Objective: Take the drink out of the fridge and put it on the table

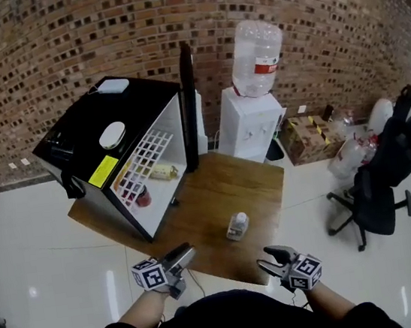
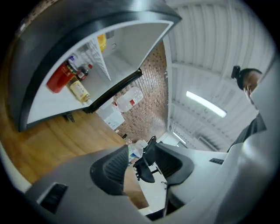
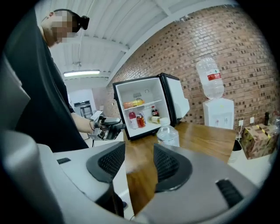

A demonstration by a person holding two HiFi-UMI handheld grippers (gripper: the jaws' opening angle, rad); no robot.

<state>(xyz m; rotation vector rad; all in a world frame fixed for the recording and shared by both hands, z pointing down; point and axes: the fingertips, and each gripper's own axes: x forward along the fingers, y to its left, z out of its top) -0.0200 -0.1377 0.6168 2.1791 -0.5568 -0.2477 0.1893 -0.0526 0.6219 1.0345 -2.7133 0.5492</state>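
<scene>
While the fridge (image 1: 81, 143) stands open, a bottle (image 1: 237, 226) tops the table (image 1: 216, 188).

A white water dispenser cabinet (image 1: 249, 124), topped by an inverted clear plastic water jug with a red label (image 1: 257, 57), is set against a red-brown brick wall (image 1: 58, 36). A brown cardboard box (image 1: 308, 137) is seen just beside it on the glossy white floor (image 1: 27, 245). A black swivel office chair (image 1: 372, 189) is placed further right.

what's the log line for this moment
fridge: open, drinks inside | bottle: upright on table | left gripper: open, empty | right gripper: open, empty
</scene>
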